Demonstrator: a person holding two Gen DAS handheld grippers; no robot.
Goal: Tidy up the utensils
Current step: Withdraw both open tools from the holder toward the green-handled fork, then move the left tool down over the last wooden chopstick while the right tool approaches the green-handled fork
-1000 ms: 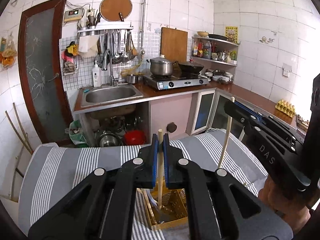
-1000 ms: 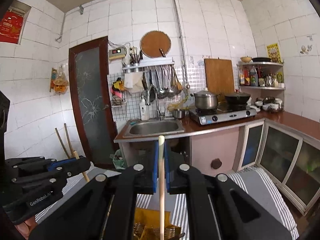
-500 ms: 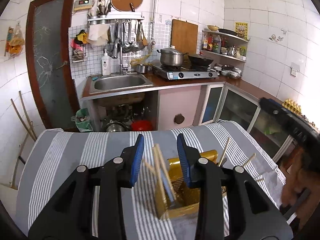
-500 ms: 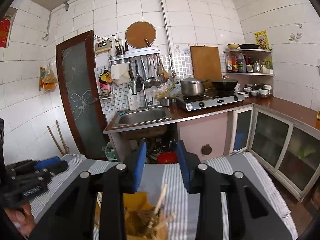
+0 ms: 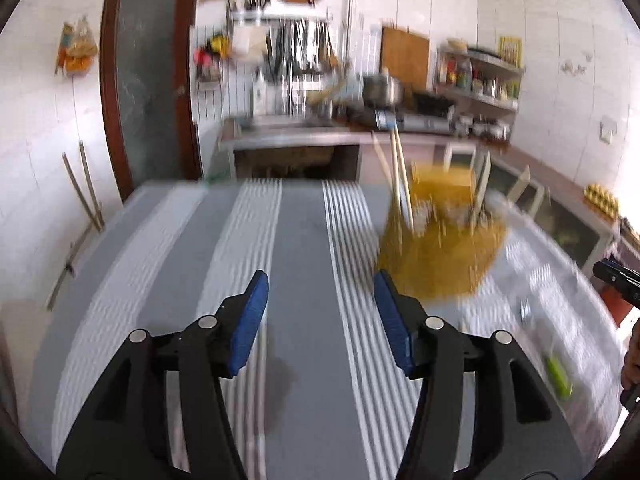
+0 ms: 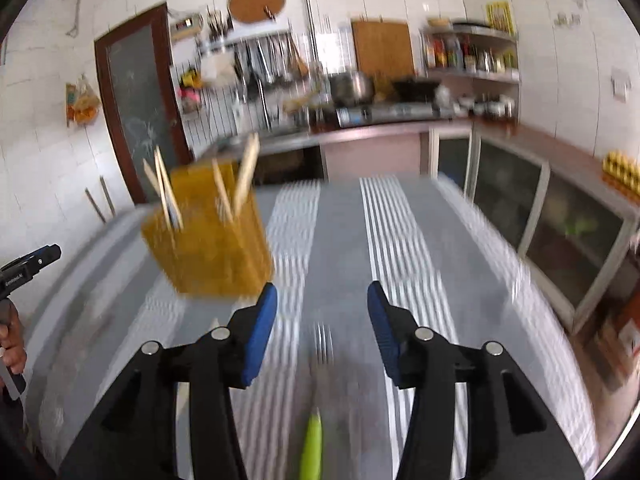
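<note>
On the striped cloth: yellow holder with chopsticks, at 1 o'clock of left gripper.
Left gripper: jaws opening, nothing between them.
Right gripper: jaws opening, empty; green-handled fork at 6 o'clock below, holder at 10 o'clock.

Your left gripper and right gripper share one build: glossy black linkage arms, round silver screws, ribbed blue pads lining each finger.
</note>
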